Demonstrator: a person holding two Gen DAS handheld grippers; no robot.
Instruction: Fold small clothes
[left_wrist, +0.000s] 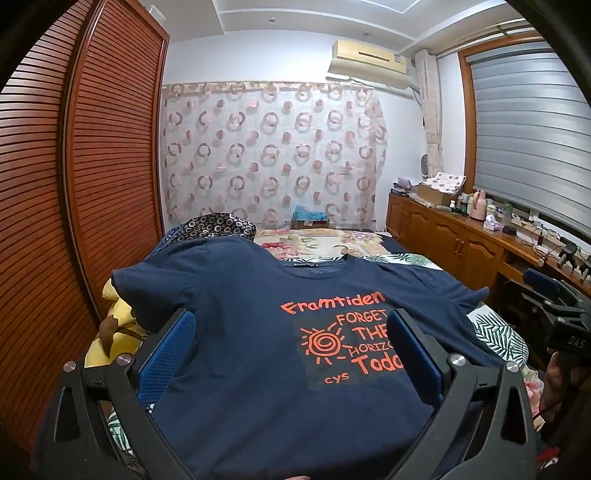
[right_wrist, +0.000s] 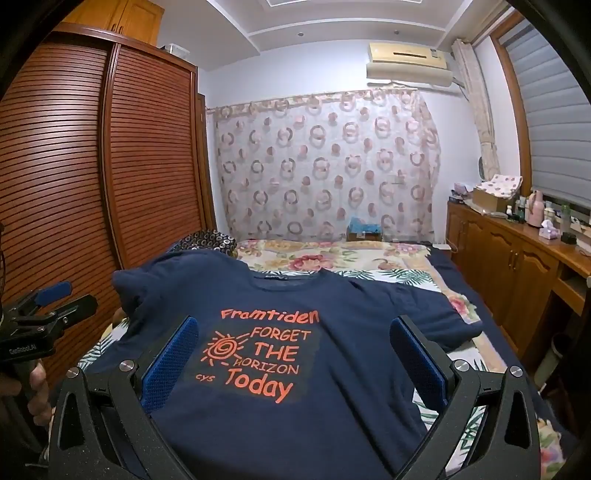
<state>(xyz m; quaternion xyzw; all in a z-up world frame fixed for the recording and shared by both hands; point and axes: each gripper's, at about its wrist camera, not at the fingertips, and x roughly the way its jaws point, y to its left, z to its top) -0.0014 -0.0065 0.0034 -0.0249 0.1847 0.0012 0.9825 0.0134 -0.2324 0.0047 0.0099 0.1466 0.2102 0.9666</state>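
Observation:
A navy T-shirt with orange lettering lies spread flat, face up, on the bed, collar away from me; it also shows in the right wrist view. Both sleeves are laid out to the sides. My left gripper is open, its blue-padded fingers wide apart above the shirt's lower half. My right gripper is open too, its fingers straddling the printed area from above. Neither holds cloth. Each gripper shows at the edge of the other's view, the right one and the left one.
The bed has a floral and leaf-print cover. A louvred wooden wardrobe stands at the left. A wooden cabinet with bottles runs along the right. A dotted pillow and a yellow cloth lie by the shirt's left sleeve.

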